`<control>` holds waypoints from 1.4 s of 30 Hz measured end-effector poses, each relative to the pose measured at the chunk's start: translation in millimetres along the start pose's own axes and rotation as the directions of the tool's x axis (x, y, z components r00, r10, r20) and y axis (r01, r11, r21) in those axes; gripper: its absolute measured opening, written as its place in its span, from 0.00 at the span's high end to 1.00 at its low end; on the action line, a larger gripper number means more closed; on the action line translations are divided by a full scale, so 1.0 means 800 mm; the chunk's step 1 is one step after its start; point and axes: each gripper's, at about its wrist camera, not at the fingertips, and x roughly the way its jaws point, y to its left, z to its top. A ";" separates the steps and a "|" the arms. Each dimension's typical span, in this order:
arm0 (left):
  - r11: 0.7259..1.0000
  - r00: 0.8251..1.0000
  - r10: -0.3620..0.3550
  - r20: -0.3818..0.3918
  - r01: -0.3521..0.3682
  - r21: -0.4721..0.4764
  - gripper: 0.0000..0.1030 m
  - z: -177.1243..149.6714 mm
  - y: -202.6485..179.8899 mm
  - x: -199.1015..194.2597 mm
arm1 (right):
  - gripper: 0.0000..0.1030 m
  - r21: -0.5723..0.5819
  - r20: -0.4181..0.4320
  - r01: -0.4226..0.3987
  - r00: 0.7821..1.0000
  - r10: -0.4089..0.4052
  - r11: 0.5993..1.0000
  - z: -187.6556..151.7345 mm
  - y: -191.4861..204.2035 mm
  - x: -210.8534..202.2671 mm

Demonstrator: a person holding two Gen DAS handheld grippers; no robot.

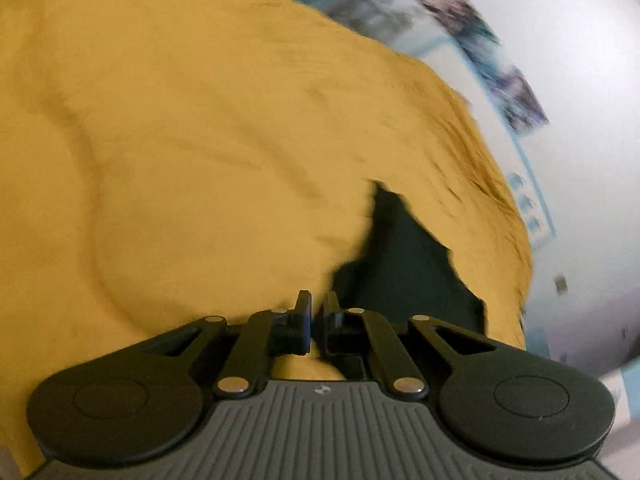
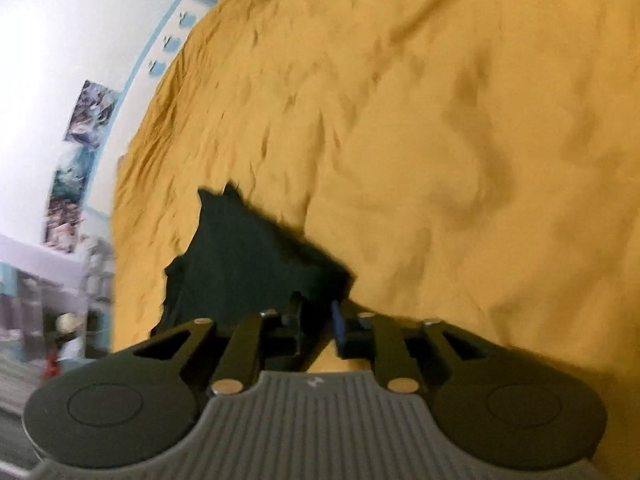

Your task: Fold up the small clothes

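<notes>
**Dark garment pinched at two corners over the yellow sheet**

On the mustard-yellow crumpled cotton sheet [image 1: 180, 140], which looks like a bed cover, lies a small dark green-black cloth garment [image 1: 404, 264], the thing to be folded. In the left wrist view it spreads ahead and to the right of the left tongs [image 1: 318, 322]; in the right wrist view the same garment [image 2: 248, 264] spreads ahead and to the left of the right tongs [image 2: 318, 326]. So it sits between the two hands, each at one near corner or edge.

The left tongs are closed tight, with only a sliver between the pads, and the dark edge runs right up to them. They appear to pinch that edge, though blur hides the contact itself. The right tongs stand slightly apart, a narrow gap showing between the black pad and the blue-faced one. Dark cloth reaches their tips, but whether it is clamped I cannot tell.

The two-point hold makes sense: taking both near corners lets the hem be carried over as one straight line rather than bunching.

The garment's outline is ragged, with a peaked far end pointing away from both hands toward the white wall [image 1: 560, 80] with its posters [image 2: 90, 116]. Its long axis seems to run from the tongs out to that peak, roughly away from the person; motion blur keeps the exact shape uncertain.
</notes>
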 end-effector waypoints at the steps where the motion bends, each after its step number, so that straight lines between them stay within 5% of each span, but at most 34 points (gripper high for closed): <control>1: 0.998 0.999 -0.037 -0.010 0.037 0.041 0.95 0.002 -0.017 0.005 | 0.81 -0.065 0.072 0.029 0.997 -0.024 0.998 -0.001 0.016 -0.016; 4: 0.974 0.990 -0.129 -0.059 0.138 0.182 0.91 -0.002 -0.071 0.026 | 0.69 -0.235 0.154 -0.042 0.985 0.080 0.971 -0.014 0.077 -0.034; 8: 0.912 0.963 -0.217 -0.159 0.258 0.319 0.86 -0.012 -0.153 0.091 | 0.68 -0.457 -0.043 -0.282 0.954 0.296 0.844 -0.043 0.182 0.014; 12: 0.878 0.957 -0.186 -0.223 0.264 0.399 0.86 -0.022 -0.207 0.171 | 0.67 -0.570 -0.216 -0.380 0.925 0.313 0.728 -0.087 0.276 0.099; 14: 0.883 0.961 -0.131 -0.244 0.225 0.413 0.86 -0.022 -0.208 0.205 | 0.68 -0.521 -0.335 -0.451 0.889 0.312 0.725 -0.104 0.297 0.146; 16: 0.895 0.970 -0.079 -0.230 0.170 0.412 0.86 -0.019 -0.195 0.223 | 0.68 -0.485 -0.398 -0.455 0.875 0.275 0.746 -0.119 0.298 0.180; 17: 0.905 0.974 -0.045 -0.221 0.134 0.404 0.86 -0.015 -0.184 0.230 | 0.68 -0.484 -0.405 -0.436 0.880 0.248 0.759 -0.118 0.294 0.200; 21: 0.937 0.981 0.012 -0.192 0.056 0.345 0.94 0.008 -0.130 0.226 | 0.68 -0.496 -0.273 -0.257 0.953 0.132 0.830 -0.087 0.239 0.226; 22: 0.947 0.984 0.001 -0.181 0.057 0.315 0.94 0.013 -0.118 0.220 | 0.72 -0.487 -0.244 -0.230 0.962 0.121 0.843 -0.081 0.219 0.223; 24: 0.947 0.989 0.011 -0.148 0.037 0.318 0.94 0.022 -0.107 0.208 | 1.00 -0.504 -0.214 -0.173 0.974 0.072 0.846 -0.056 0.203 0.230; 26: 0.937 0.993 0.023 -0.117 0.020 0.349 0.94 0.026 -0.104 0.198 | 1.00 -0.503 -0.222 -0.149 0.974 0.040 0.851 -0.046 0.208 0.232; 28: 0.937 0.991 0.015 -0.134 0.033 0.349 0.94 0.032 -0.104 0.199 | 0.87 -0.513 -0.209 -0.151 0.977 0.047 0.845 -0.050 0.231 0.221; 29: 0.939 0.990 0.011 -0.137 0.037 0.342 0.94 0.032 -0.105 0.200 | 0.67 -0.527 -0.195 -0.174 0.977 0.081 0.832 -0.048 0.244 0.222; 30: 0.937 0.989 0.005 -0.144 0.046 0.346 0.93 0.032 -0.105 0.198 | 0.60 -0.542 -0.202 -0.220 0.971 0.128 0.811 -0.056 0.266 0.220; 35: 0.929 0.989 0.004 -0.147 0.051 0.367 0.93 0.035 -0.101 0.193 | 0.61 -0.613 -0.300 -0.335 0.937 0.181 0.715 -0.121 0.377 0.276; 38: 0.928 0.988 -0.008 -0.153 0.064 0.366 0.92 0.038 -0.096 0.195 | 0.62 -0.681 -0.274 -0.307 0.949 0.158 0.665 -0.153 0.424 0.311; 42: 0.936 0.986 -0.028 -0.165 0.083 0.341 0.92 0.041 -0.090 0.196 | 0.62 -0.713 -0.205 -0.181 0.978 0.045 0.678 -0.170 0.453 0.376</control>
